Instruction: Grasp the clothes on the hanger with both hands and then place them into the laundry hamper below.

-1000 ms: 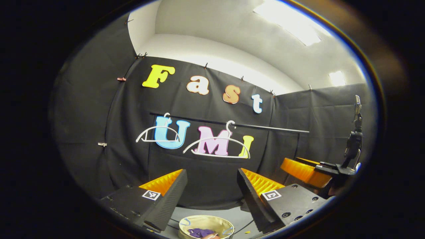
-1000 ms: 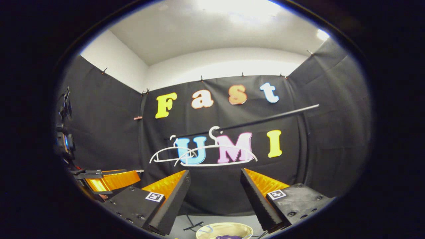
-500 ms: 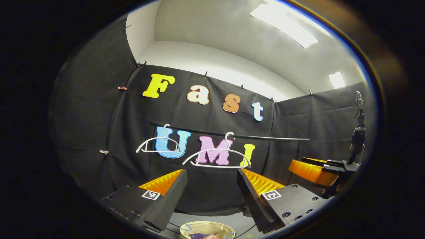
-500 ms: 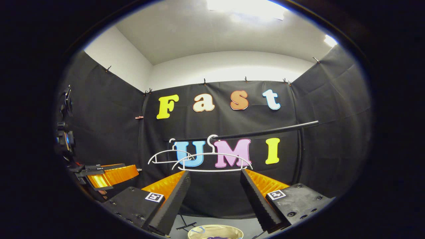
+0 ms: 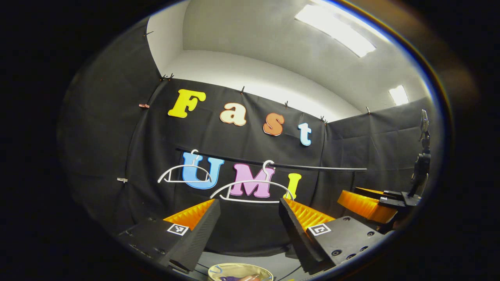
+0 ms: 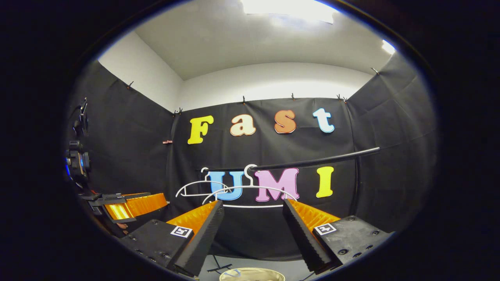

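In the left gripper view, the left gripper (image 5: 250, 230) is pointing at the booth's back wall with its fingers spread wide and nothing between them. Two bare white hangers are hanging on the black rail (image 5: 312, 167) at mid-frame: the nearer hanger (image 5: 252, 183) just above the fingertips, the farther hanger (image 5: 183, 171) to its left. At the bottom edge the laundry hamper (image 5: 218, 270) is peeking in, with a purple garment (image 5: 230, 278) lying inside it. The right gripper (image 5: 371, 203) is showing at the right edge; I cannot tell its state from here.

In the right gripper view, the right gripper (image 6: 252, 234) is likewise standing released, holding nothing. The hamper's rim is showing at the bottom centre, and the left gripper is sitting at the lower left.
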`<control>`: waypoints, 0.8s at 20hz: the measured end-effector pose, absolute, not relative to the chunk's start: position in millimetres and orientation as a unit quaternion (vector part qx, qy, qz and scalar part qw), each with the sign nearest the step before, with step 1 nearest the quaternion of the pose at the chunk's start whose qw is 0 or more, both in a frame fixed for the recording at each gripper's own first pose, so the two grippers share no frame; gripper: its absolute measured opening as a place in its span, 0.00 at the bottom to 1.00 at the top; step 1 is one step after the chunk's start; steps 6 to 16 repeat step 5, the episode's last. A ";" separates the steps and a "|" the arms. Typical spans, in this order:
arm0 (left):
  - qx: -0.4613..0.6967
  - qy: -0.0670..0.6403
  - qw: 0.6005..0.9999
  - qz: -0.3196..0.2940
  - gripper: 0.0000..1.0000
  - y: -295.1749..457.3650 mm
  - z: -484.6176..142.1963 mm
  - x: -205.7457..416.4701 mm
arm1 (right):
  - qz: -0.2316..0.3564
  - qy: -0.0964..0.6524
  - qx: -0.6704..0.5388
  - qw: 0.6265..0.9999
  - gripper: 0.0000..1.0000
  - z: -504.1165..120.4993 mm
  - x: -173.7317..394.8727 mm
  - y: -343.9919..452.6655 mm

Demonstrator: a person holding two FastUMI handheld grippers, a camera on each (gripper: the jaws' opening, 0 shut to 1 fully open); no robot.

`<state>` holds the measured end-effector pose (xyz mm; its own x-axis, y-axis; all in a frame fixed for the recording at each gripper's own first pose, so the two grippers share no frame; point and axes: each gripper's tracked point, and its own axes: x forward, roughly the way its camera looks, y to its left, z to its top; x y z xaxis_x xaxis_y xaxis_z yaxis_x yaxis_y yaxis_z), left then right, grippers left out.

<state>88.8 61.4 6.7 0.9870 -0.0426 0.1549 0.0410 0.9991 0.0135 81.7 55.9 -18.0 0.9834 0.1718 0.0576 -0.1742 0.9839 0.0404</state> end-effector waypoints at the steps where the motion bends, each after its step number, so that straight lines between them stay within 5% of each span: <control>1: 0.009 -0.078 0.997 -0.015 0.95 61.0 7.4 87.4 | 0.087 -0.028 0.027 0.995 0.97 -17.2 81.6 54.4; 16: 0.027 -0.084 0.996 -0.006 0.95 52.6 10.6 83.0 | 0.087 -0.026 0.033 0.995 0.92 -18.6 78.3 46.7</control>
